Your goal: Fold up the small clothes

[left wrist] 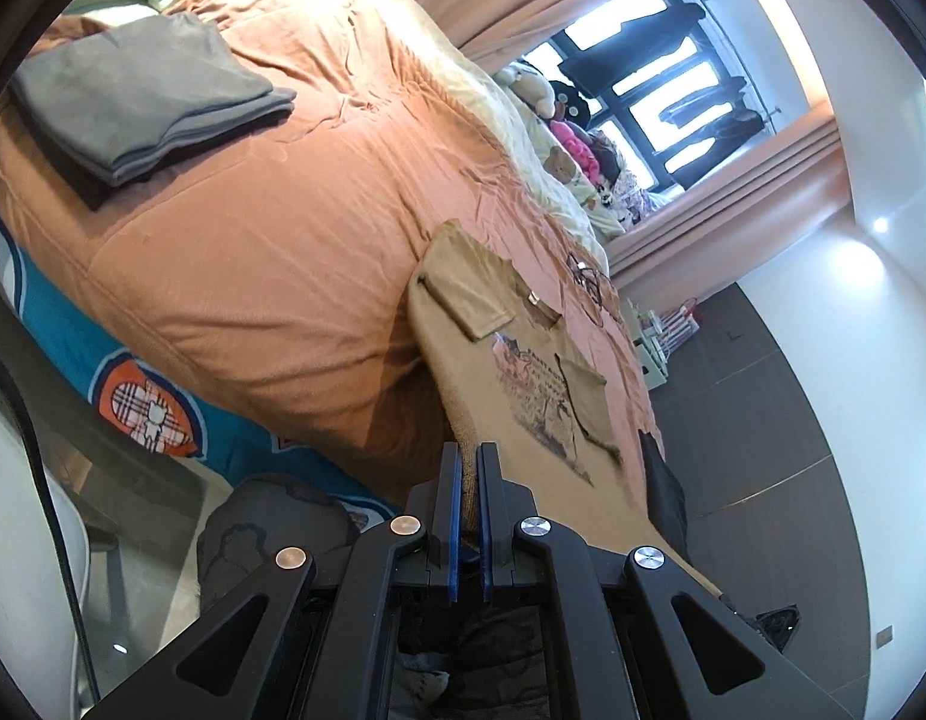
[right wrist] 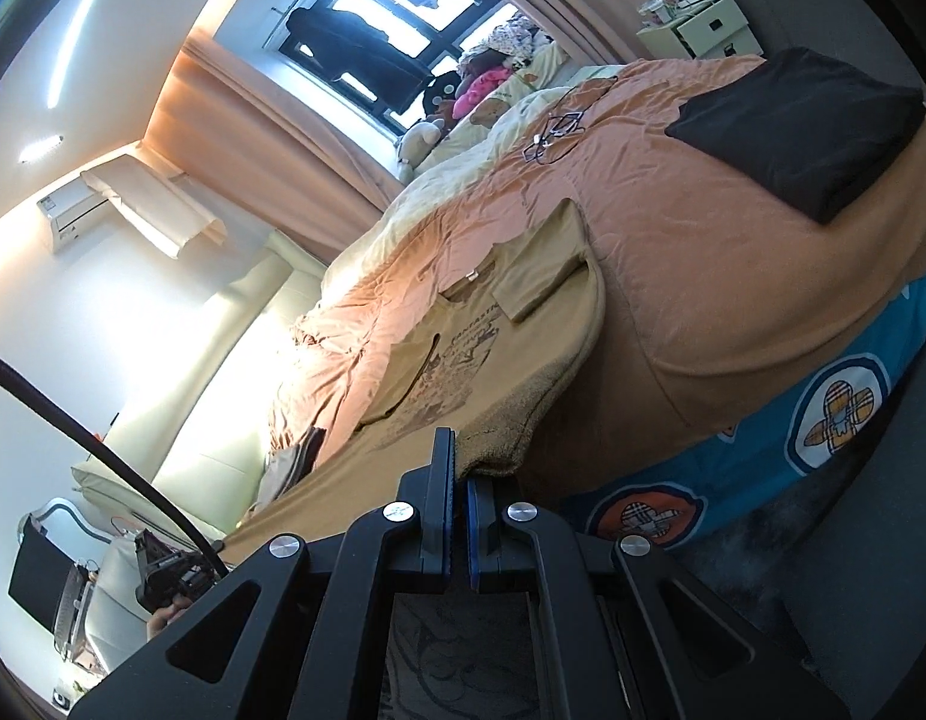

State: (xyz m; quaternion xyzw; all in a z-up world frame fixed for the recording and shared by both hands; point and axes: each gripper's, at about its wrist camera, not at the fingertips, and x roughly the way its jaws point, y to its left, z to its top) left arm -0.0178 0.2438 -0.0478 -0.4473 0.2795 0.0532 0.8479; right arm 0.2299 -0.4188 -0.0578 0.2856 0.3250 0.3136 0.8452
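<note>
A tan T-shirt (left wrist: 511, 372) with a brown print lies face up on the orange bed cover (left wrist: 253, 252), both sleeves folded in over its chest. Its bottom hem is lifted off the bed's near edge. My left gripper (left wrist: 469, 468) is shut on one hem corner, the cloth pinched between the blue pads. My right gripper (right wrist: 460, 468) is shut on the other corner of the same T-shirt (right wrist: 463, 354). In the right wrist view, a hand holds the left gripper (right wrist: 163, 576) at the lower left, with the hem stretched between the two grippers.
A stack of folded grey clothes (left wrist: 145, 102) sits on the bed's far left. A folded black garment (right wrist: 805, 126) lies to the shirt's right. A dark cable (right wrist: 553, 132) and plush toys (right wrist: 463, 96) are near the window. A blue patterned sheet (right wrist: 763, 456) hangs below the cover.
</note>
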